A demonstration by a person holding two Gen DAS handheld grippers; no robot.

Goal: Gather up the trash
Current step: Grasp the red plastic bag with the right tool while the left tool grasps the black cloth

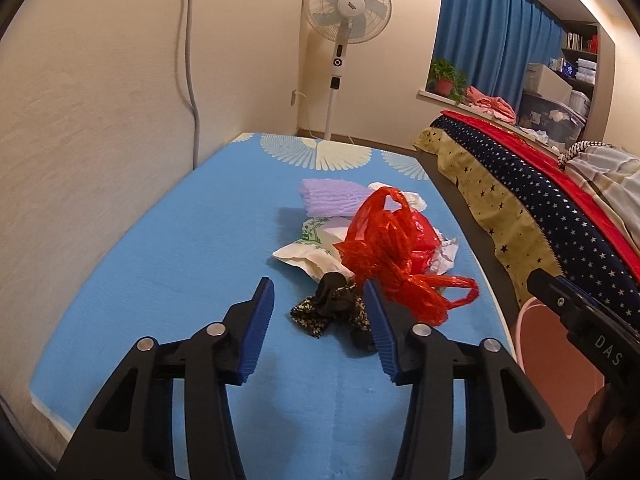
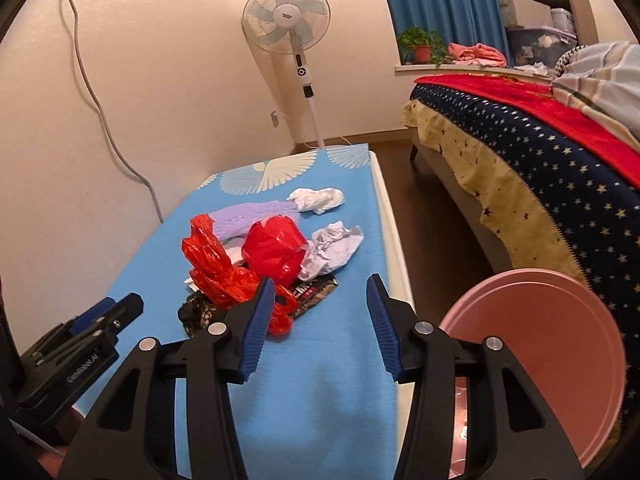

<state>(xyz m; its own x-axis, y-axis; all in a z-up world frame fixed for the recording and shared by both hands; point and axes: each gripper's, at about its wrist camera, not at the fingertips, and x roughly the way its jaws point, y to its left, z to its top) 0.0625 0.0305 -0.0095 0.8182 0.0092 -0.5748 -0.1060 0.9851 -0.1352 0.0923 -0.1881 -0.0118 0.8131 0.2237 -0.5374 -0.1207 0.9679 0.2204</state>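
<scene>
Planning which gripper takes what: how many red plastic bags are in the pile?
2. A stretched-out red bag with handles lies at the pile's near left; a balled-up red bag sits just right of it, beside the crumpled white paper. More may be buried underneath.

Red plastic bags: two, one loose with handles (image 2: 212,268), one balled up (image 2: 274,250).
Crumpled white paper wads: two, one far (image 2: 318,199), one near (image 2: 334,248).
Purple foam sleeves: one (image 1: 330,197).
Dark printed wrappers: one (image 1: 328,310), at the pile's near edge.
White printed bags: one (image 1: 310,254).
Pink bins: one (image 2: 556,360).
Standing fans: one (image 2: 287,20).
Potted plants: one (image 2: 422,46).
Grippers: two, left (image 1: 319,300) and right (image 2: 321,294), both spread wide.
</scene>
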